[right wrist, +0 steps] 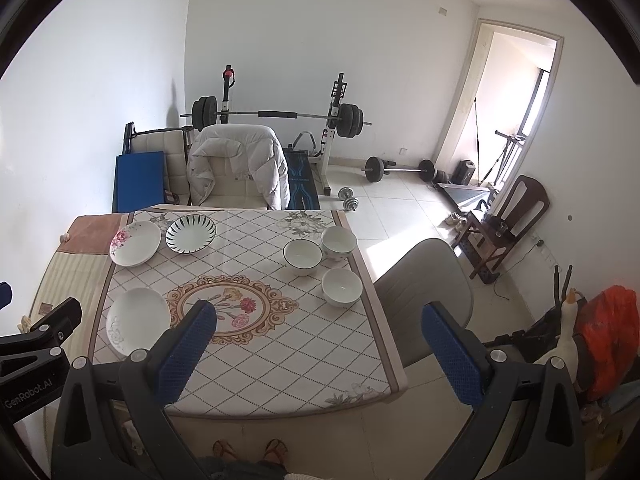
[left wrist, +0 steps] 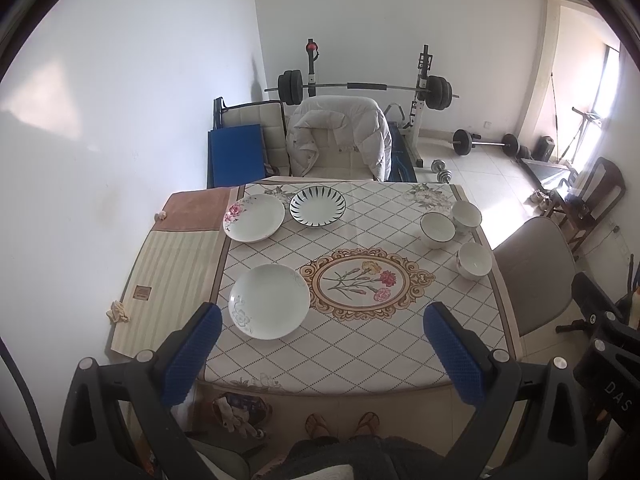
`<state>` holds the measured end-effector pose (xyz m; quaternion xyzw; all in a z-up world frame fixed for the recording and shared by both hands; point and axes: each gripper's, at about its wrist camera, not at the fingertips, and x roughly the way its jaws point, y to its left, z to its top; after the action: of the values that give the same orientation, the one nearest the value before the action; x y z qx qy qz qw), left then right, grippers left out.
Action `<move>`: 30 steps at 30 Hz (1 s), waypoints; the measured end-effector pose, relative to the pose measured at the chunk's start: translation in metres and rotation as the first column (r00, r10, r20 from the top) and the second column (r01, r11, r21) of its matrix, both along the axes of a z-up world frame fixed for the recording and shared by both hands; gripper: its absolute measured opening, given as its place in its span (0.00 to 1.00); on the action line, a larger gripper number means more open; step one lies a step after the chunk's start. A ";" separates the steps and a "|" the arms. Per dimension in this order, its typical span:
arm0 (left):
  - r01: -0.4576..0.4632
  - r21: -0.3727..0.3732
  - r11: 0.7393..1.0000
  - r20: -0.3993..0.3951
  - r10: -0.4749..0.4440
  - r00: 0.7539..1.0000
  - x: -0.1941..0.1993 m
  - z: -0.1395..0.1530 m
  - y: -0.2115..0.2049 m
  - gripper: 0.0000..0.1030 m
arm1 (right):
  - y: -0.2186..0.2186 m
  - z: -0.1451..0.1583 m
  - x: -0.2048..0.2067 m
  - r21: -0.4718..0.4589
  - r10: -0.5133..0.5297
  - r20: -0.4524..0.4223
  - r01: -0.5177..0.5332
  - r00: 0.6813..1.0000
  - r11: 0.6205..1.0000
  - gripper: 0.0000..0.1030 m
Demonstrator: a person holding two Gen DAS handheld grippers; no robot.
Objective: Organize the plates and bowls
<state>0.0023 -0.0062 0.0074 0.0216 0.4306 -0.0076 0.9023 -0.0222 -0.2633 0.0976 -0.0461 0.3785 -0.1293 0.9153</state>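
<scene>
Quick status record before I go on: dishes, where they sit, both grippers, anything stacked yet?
plates: three, left side of the table
near plate: white plate, alone at the near left
far plates: pink-flower plate beside striped plate; rims close, contact unclear
bowls: three, right side; dark-rimmed bowl, far bowl, near bowl
stacked: nothing yet
left gripper: open, empty, above the near table edge
right gripper: open, empty

right gripper (left wrist: pixel 600 344) cropped at frame edge, label (left wrist: pixel 142 292) unreadable
</scene>
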 end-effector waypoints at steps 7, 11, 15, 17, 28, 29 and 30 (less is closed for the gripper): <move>-0.008 0.000 1.000 0.011 0.008 1.000 -0.001 0.002 0.001 1.00 | 0.001 0.002 0.001 0.000 0.001 0.001 -0.001 1.000 1.000 1.00; -0.009 -0.001 1.000 0.011 0.009 1.000 -0.001 0.002 0.001 1.00 | 0.002 0.002 0.000 -0.001 0.002 0.002 -0.002 1.000 1.000 1.00; -0.010 0.000 1.000 0.011 0.010 1.000 -0.002 0.002 0.001 1.00 | 0.001 0.004 0.001 0.002 0.004 0.005 -0.004 1.000 1.000 1.00; -0.011 0.001 1.000 0.012 0.011 1.000 -0.002 0.002 0.001 1.00 | 0.001 0.004 0.001 0.002 0.004 0.005 -0.004 1.000 1.000 1.00; -0.022 0.001 1.000 0.007 0.022 1.000 0.000 0.001 0.004 1.00 | 0.002 0.002 0.006 0.012 0.010 -0.002 -0.010 1.000 1.000 1.00; -0.021 0.001 1.000 0.008 0.021 1.000 0.000 0.001 0.004 1.00 | 0.002 0.002 0.006 0.012 0.011 -0.002 -0.011 1.000 1.000 1.00; -0.022 0.002 1.000 0.010 0.022 1.000 0.001 0.001 0.004 1.00 | 0.003 0.002 0.006 0.014 0.011 -0.003 -0.011 1.000 1.000 1.00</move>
<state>0.0032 -0.0019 0.0081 0.0181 0.4262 0.0028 0.9045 -0.0161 -0.2607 0.0997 -0.0419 0.3804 -0.1216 0.9158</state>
